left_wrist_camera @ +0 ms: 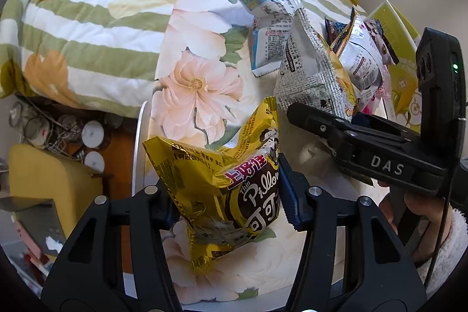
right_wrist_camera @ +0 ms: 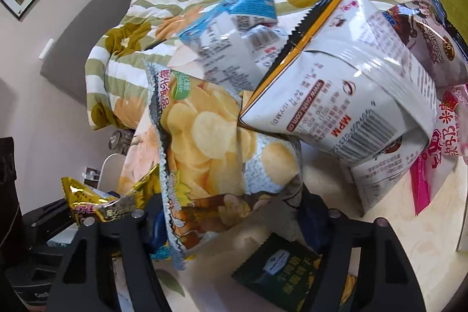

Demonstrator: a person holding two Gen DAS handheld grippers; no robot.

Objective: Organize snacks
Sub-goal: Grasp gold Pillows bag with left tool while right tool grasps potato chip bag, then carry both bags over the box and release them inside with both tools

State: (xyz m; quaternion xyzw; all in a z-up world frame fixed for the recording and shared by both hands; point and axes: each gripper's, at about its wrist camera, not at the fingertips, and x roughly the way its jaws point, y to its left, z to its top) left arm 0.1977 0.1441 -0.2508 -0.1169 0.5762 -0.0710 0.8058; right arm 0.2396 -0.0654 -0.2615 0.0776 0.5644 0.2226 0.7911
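My left gripper is shut on a gold "Thin Pillow" snack bag and holds it above the floral-clothed table. My right gripper is shut on a potato chip bag, seen from behind in the left wrist view. The chip bag sits against a pile of snacks: a white bag with an orange edge, a blue-and-white bag and a purple chocolate bag. The gold bag also shows at the lower left of the right wrist view.
A dark green packet lies on the table under my right gripper. A pink candy packet lies at the right. A green-and-white box stands behind the pile. A flowered quilt lies beyond the table, and a yellow chair at the left.
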